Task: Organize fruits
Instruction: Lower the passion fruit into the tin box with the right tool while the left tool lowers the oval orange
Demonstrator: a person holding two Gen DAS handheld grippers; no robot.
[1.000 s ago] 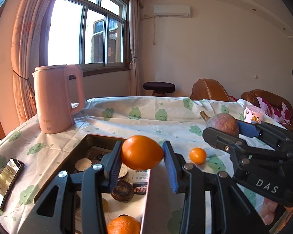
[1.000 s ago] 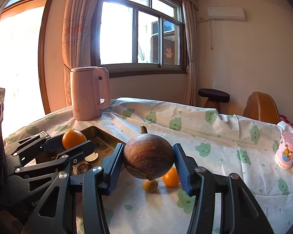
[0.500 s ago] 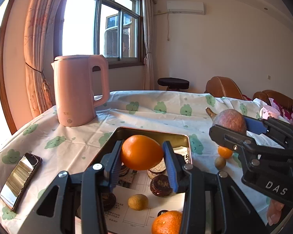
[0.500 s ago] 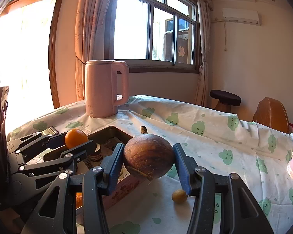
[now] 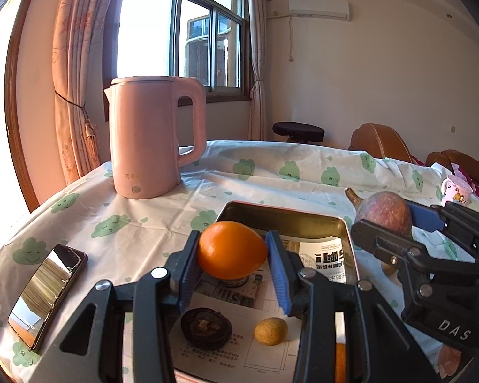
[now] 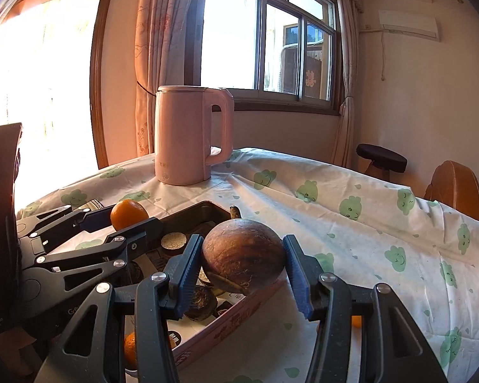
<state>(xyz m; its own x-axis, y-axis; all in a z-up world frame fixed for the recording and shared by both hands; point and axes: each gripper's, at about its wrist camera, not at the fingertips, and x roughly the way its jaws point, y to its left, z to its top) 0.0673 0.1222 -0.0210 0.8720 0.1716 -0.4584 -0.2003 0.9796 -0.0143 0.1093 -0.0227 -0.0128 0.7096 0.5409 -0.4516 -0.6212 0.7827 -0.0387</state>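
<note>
Currently mid-transfer: left gripper clamped on orange, held above the tin tray. Right gripper clamped on brown round fruit, over the tray's right edge. Next, judged: lower each into a bare spot, then release.

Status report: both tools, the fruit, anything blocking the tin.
Left tool shut on orange, over tin. Right tool shut on brown fruit, at tin's edge. Tin already crowded.

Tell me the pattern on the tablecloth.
The tablecloth is white with green smiling clouds and small green drops; the right wrist view shows it best.
</note>
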